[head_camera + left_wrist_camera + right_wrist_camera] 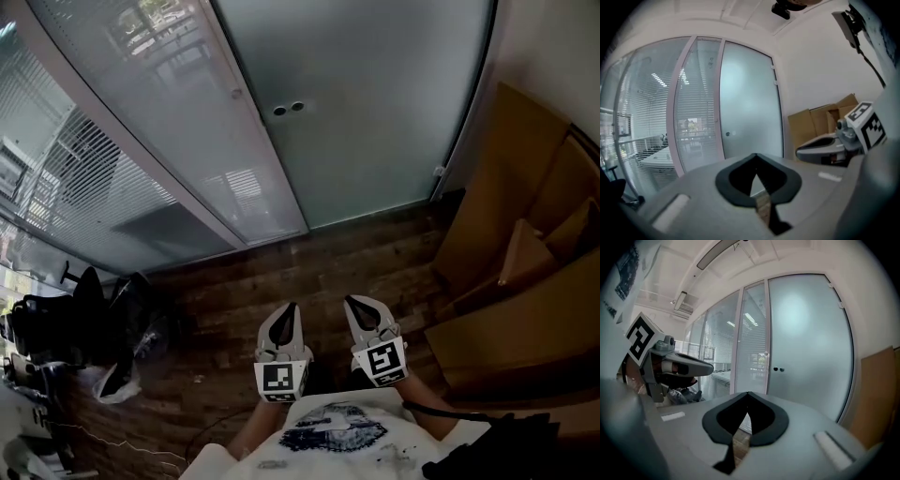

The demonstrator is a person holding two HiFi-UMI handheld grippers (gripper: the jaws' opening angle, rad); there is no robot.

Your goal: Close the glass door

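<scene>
Far left, bags (112, 328) slump on the floor (309, 262) under the blinds (84, 178). Next comes the door (375, 103), a tall frosted pane that seems to sit in or very near its frame; whether it's latched, I can't tell. I'd judge it heavy, rigid, slick and breakable, so it wants a steady push rather than a shove. The knob (288, 109) near its left edge looks like the place to take hold, or the pane just beside it. Down front, the left gripper (286, 314) has its jaws pressed together on nothing. Just beside it, the right gripper (361, 305) is likewise closed and empty. Both are well apart from the door. Boxes (525, 262) stand far right.
</scene>
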